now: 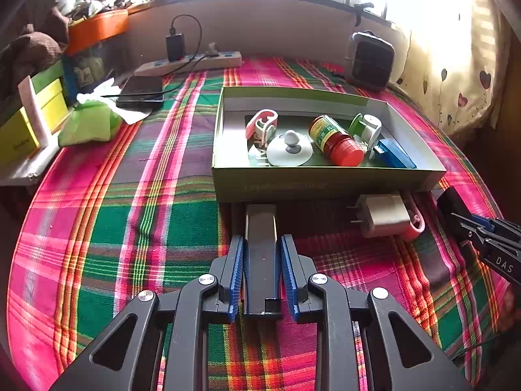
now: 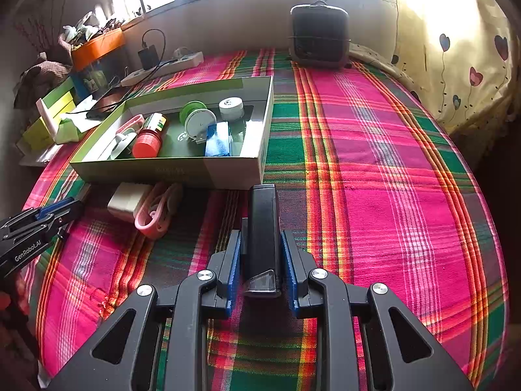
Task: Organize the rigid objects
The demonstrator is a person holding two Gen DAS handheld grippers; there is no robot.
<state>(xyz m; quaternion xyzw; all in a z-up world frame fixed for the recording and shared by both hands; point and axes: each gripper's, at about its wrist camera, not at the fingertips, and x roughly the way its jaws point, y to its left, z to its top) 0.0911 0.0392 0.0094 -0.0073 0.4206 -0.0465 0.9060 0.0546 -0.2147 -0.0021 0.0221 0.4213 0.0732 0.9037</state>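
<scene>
My left gripper [image 1: 262, 239] is shut on a flat black bar [image 1: 261, 260] that points at the near wall of a shallow green box [image 1: 325, 182] on the plaid bedspread. In the box lie a pink clip [image 1: 260, 123], a white knobbed disc [image 1: 289, 150], a red-capped bottle [image 1: 335, 140], a green and white reel [image 1: 366, 128] and a blue case [image 1: 395, 154]. A white plug adapter [image 1: 382, 215] and a pink loop [image 2: 153, 215] rest just outside its near wall. Right of them, my right gripper [image 2: 261, 233] is shut on a black block [image 2: 263, 231] with a clear near end.
A power strip [image 1: 192, 63] with a plugged charger and a dark phone [image 1: 141, 93] lie at the far left. Yellow-green boxes [image 1: 39, 110] and a green cloth [image 1: 88, 123] crowd the left edge. A black boxy appliance [image 2: 319, 34] stands by the back wall, a heart-print curtain [image 2: 462, 65] to the right.
</scene>
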